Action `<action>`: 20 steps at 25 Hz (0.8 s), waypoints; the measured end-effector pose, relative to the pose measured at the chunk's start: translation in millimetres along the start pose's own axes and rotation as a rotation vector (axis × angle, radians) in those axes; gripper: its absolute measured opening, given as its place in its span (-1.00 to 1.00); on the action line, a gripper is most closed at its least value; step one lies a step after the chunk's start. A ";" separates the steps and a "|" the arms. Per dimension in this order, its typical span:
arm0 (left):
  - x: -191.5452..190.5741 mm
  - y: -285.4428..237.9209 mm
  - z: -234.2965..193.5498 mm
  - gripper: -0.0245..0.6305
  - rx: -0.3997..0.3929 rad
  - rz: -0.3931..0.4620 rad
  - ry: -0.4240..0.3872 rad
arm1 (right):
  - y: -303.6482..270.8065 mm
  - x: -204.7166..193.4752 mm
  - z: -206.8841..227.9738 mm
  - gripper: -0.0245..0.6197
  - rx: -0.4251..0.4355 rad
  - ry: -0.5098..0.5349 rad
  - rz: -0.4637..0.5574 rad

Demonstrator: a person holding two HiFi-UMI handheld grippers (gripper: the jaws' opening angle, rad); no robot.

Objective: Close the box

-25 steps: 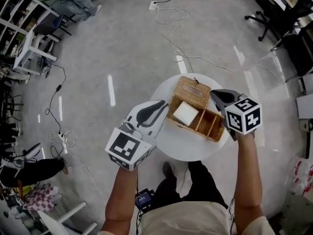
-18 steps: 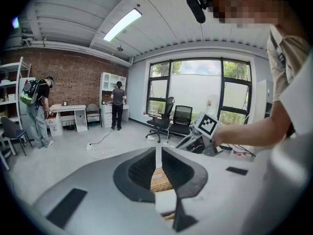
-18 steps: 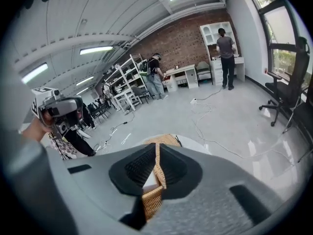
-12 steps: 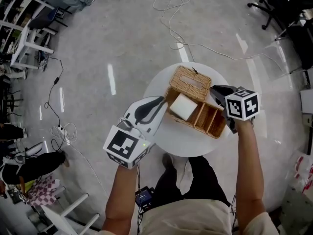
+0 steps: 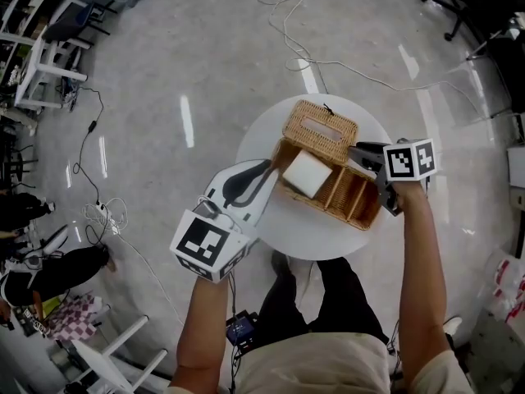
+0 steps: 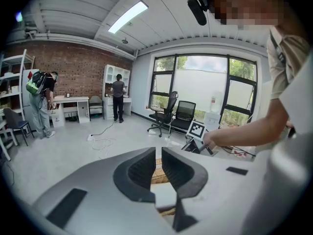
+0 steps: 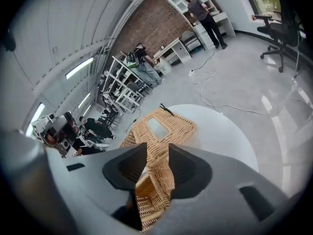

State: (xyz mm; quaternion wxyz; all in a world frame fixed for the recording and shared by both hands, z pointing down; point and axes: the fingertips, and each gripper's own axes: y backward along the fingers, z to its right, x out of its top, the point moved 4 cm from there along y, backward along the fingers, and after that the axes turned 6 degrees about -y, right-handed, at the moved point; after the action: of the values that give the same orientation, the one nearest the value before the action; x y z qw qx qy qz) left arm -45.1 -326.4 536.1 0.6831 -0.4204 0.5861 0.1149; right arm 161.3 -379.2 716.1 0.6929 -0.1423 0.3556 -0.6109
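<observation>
An open wicker box (image 5: 354,194) stands on a small round white table (image 5: 262,142). Its slotted lid (image 5: 320,130) lies folded back on the far side. A white pack (image 5: 306,173) sits in the box's left compartment. My left gripper (image 5: 273,169) hovers just left of the box; its jaws (image 6: 156,153) are nearly together, with only a thin slit and nothing in it. My right gripper (image 5: 361,148) is at the box's right end, and its jaws are opening. A strip of the wicker wall (image 7: 156,180) stands between them, the lid (image 7: 168,126) beyond.
White cables (image 5: 287,23) trail across the grey floor beyond the table. Office chairs (image 5: 459,6) stand at the upper right and white shelving (image 5: 33,48) at the upper left. My own legs are under the table's near edge. Other people stand far off by desks (image 6: 117,99).
The right gripper has come in lower against the box's right end and its jaws have parted around the wicker wall. The left gripper has stayed put.
</observation>
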 end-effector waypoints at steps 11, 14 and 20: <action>-14.4 -9.3 -6.7 -0.81 0.008 -0.022 0.031 | -23.4 -1.0 28.9 -0.50 0.147 -0.198 -0.044; -15.7 -13.6 -8.5 -0.82 0.009 -0.019 0.037 | -26.0 0.8 32.3 -0.51 0.172 -0.229 -0.059; -15.4 -14.5 -7.4 -0.82 0.011 -0.018 0.038 | -21.8 1.8 33.0 -0.68 0.169 -0.217 -0.018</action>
State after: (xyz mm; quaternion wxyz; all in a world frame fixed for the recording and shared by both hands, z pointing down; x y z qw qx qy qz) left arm -45.3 -335.4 556.7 0.6751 -0.4238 0.5959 0.0976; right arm 167.1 -393.4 752.7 0.7313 -0.1520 0.2246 -0.6258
